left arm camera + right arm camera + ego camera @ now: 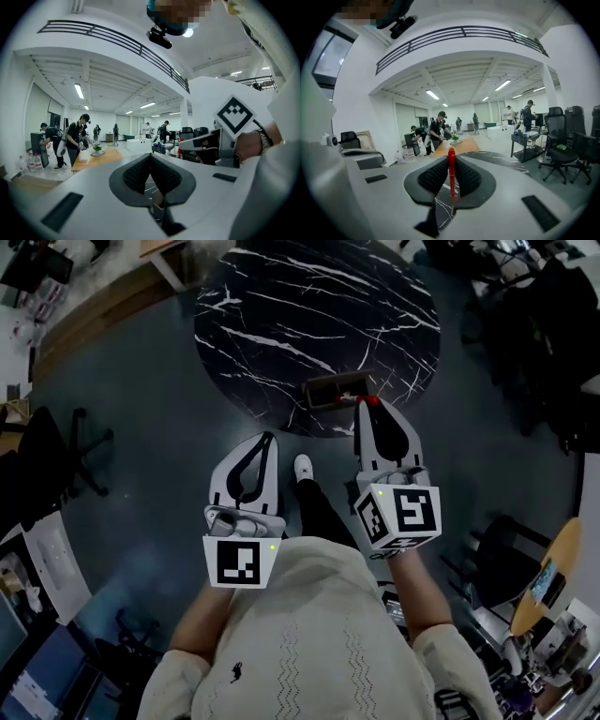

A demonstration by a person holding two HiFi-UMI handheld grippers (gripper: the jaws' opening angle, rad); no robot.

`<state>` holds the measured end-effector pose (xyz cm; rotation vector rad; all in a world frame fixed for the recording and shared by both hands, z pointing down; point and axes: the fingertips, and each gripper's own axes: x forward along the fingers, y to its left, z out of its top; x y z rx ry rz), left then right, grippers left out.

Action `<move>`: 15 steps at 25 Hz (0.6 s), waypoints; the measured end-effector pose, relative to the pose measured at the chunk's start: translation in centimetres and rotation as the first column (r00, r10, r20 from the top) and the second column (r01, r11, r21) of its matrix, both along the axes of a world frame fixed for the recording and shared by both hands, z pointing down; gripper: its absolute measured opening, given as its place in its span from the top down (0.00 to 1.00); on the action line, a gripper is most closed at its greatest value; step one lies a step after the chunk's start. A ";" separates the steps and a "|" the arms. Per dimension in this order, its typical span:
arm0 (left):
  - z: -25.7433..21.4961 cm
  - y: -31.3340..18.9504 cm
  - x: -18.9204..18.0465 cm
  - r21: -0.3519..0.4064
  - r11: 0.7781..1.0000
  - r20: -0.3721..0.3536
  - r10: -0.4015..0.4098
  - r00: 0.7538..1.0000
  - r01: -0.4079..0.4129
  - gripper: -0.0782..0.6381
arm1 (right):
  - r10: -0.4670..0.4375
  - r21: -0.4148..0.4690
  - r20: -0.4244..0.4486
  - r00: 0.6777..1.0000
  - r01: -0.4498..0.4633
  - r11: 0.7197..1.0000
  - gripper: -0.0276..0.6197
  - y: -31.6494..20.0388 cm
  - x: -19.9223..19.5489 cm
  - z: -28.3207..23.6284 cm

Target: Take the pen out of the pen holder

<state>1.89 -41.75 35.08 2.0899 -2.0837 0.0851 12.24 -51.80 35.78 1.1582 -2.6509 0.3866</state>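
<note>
A brown box-shaped pen holder (336, 388) lies on the near edge of a round black marble table (281, 315). My right gripper (367, 403) hangs just right of it, shut on a red pen (372, 400). In the right gripper view the red pen (451, 172) stands upright between the black pads (435, 176), its tip poking past the jaws of the right gripper (451, 161). My left gripper (270, 437) is held lower left, off the table over the floor. In its own view the left gripper (150, 157) has its jaws together with nothing between them.
The person's white shoe (303, 466) shows on the grey floor between the grippers. Office chairs stand at left (56, 456) and right (506, 559). A wooden bench (103, 306) lies at the upper left. Several people stand far off (438, 126).
</note>
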 end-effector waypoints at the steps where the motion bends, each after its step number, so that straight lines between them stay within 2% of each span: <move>1: -0.7 0.2 -0.1 0.015 1.000 -0.003 -0.008 1.000 0.008 0.87 | -0.009 0.009 0.015 1.000 0.009 1.000 0.86 0.5 0.1 -1.3; 4: -3.1 0.7 -0.1 0.057 0.998 -0.003 -0.014 1.000 0.014 0.87 | -0.033 0.030 0.057 0.998 0.032 0.999 0.86 2.7 0.5 -4.8; 8: -5.7 1.5 0.4 0.117 0.993 0.023 -0.001 1.000 -0.002 0.87 | -0.063 0.062 0.060 0.996 0.060 0.996 0.86 5.4 0.7 -7.8; 10: -5.4 1.8 0.9 0.107 0.994 0.042 0.017 0.999 -0.021 0.87 | -0.072 0.059 0.059 0.996 0.069 0.996 0.86 6.1 0.7 -8.3; 15: -3.7 2.5 1.6 0.076 0.996 -0.007 0.037 0.999 -0.036 0.87 | -0.064 0.037 0.051 0.997 0.063 0.997 0.86 6.9 0.9 -7.7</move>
